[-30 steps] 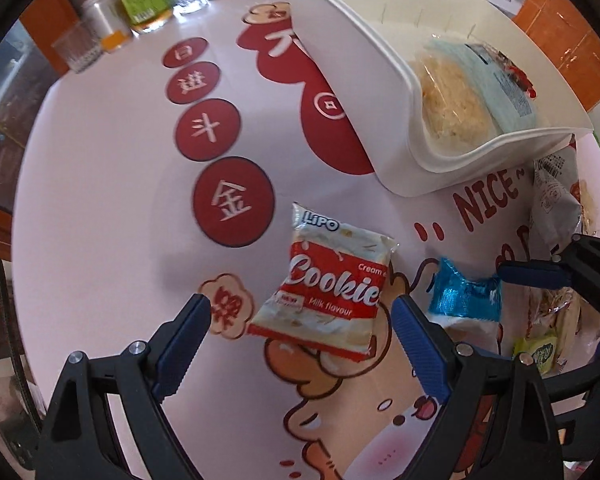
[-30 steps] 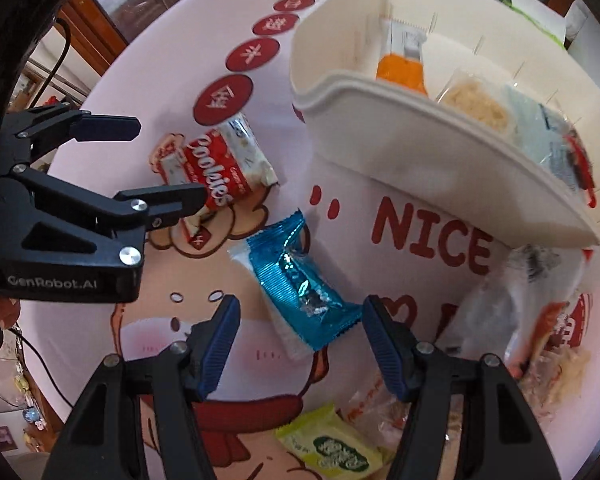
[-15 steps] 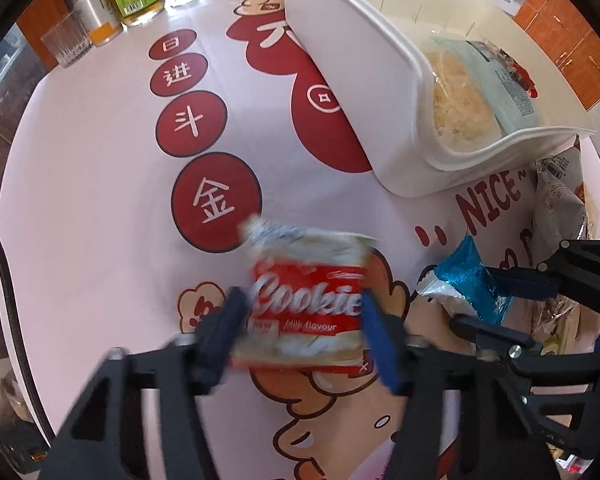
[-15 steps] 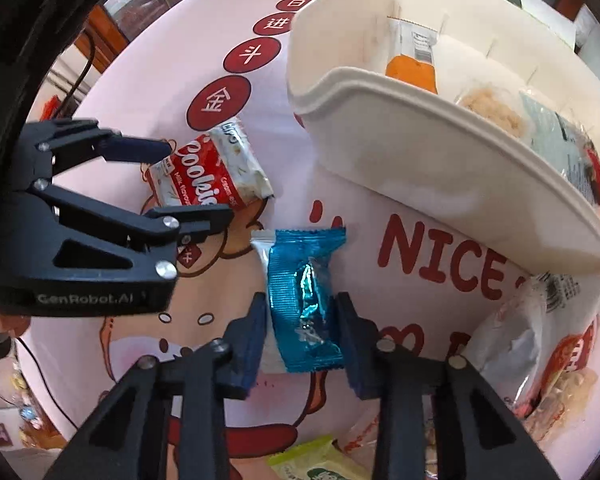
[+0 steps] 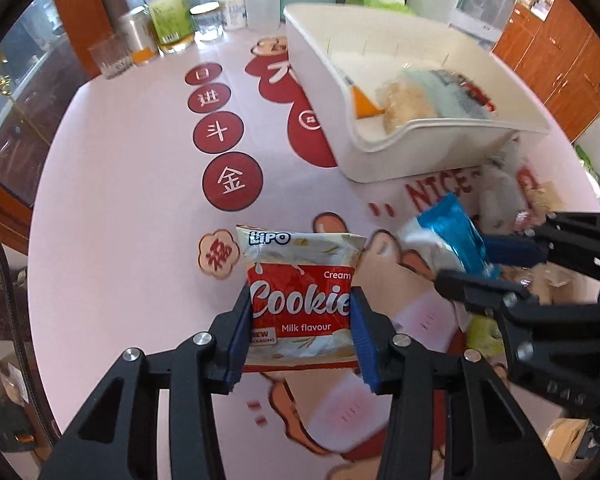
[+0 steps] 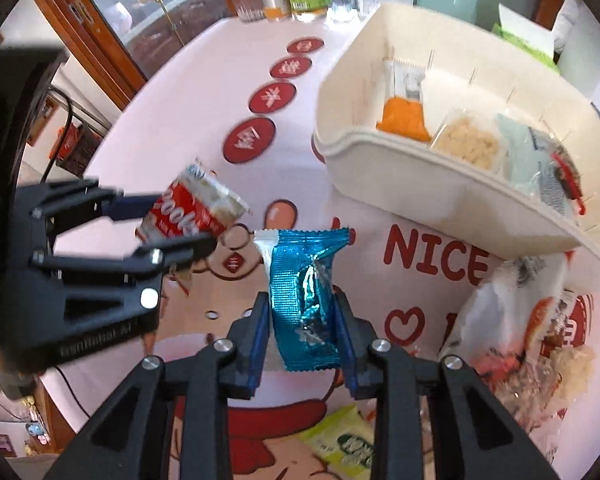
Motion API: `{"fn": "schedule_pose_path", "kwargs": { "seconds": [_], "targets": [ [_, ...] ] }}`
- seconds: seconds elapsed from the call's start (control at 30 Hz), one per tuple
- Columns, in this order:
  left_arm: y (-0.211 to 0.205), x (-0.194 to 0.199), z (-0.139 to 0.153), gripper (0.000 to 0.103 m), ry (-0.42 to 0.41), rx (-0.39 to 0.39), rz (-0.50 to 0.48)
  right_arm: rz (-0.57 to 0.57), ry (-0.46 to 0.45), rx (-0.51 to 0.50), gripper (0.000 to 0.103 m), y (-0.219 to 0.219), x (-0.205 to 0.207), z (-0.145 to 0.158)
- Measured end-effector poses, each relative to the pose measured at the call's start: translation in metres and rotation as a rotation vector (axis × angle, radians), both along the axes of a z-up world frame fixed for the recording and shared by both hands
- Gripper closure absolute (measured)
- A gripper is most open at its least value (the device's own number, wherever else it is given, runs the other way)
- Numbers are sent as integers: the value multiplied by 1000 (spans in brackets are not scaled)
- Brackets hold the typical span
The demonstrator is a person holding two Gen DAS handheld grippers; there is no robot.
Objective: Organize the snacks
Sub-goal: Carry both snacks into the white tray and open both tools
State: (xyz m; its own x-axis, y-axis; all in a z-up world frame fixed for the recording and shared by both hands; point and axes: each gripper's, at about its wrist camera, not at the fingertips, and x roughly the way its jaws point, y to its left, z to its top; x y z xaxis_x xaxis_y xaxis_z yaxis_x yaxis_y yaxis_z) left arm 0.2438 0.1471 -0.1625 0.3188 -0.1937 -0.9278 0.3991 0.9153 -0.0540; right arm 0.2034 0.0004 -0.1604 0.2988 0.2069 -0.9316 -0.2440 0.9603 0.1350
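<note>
left fingers (image 5: 300, 330) clamped on "lipo cream cookies" packet (image 5: 300, 296), right fingers (image 6: 302, 330) on blue wrapper (image 6: 304, 296)

Cookie packet (image 5: 300, 300): glossy printed plastic film, crimped top edge. Blue wrapper (image 6: 304, 300): shiny metallic foil, ribbed and creased. Both grippers, left (image 5: 300, 336) and right (image 6: 302, 340): matt black plastic arms, bright metal screws, blue pads (image 5: 360, 340) that look ribbed. Bin (image 6: 440, 188): smooth cream plastic, slight sheen. Tablecloth (image 5: 140, 200): smooth, printed, soft sheen. Cabinets (image 5: 560, 60): glossy brown wood. Tumbler (image 5: 110, 58): clear glass.
</note>
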Motion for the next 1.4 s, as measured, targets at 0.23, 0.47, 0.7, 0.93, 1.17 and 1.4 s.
{"fn": "schedule_pose_path", "kwargs": {
  "seconds": [0.23, 0.47, 0.7, 0.93, 1.17, 1.4],
  "targets": [
    [-8, -35, 55, 59, -64, -78, 36, -39, -96, 44, 73, -15, -29, 55],
    [-43, -43, 125, 59, -179, -161, 31, -74, -207, 65, 73, -46, -45, 113],
    [-93, -28, 181, 59, -277, -175, 72, -83, -339, 79, 73, -100, -36, 172],
    [-143, -10, 222, 59, -356, -189, 156, -105, -417, 82, 73, -168, -13, 219],
    [-184, 4, 235, 59, -383, -172, 205, -100, -452, 83, 72, -211, 15, 233],
    [-212, 29, 222, 59, -389, -102, 243, -149, -406, 115, 72, -233, 53, 213]
  ]
}}
